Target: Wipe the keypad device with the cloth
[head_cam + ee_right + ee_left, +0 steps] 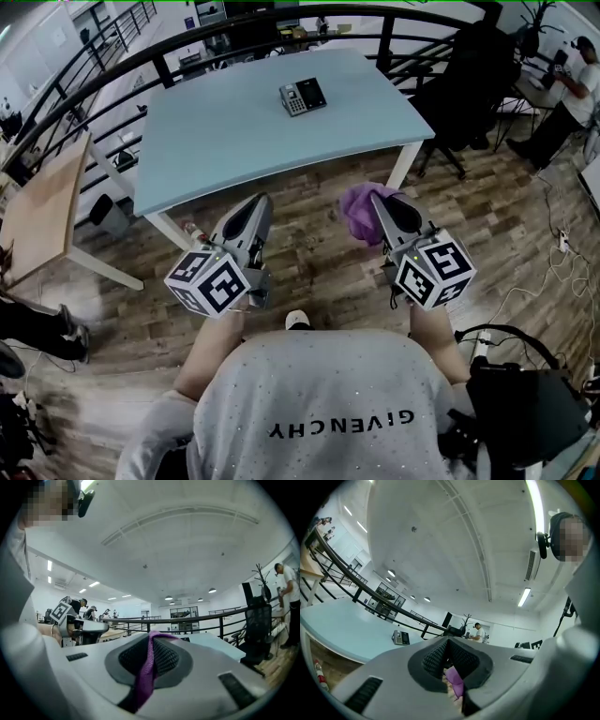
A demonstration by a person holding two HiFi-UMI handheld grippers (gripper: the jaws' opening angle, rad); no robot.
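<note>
My right gripper (pixel 382 201) is clamped on a crumpled purple cloth (pixel 357 213), held up in the air over the wooden floor (pixel 309 262). My left gripper (pixel 262 201) has its jaws pressed together, tips touching. The black-and-grey keypad device (pixel 302 97) lies on the far part of the pale blue worktop (pixel 234 131), well apart from both grippers.
</note>
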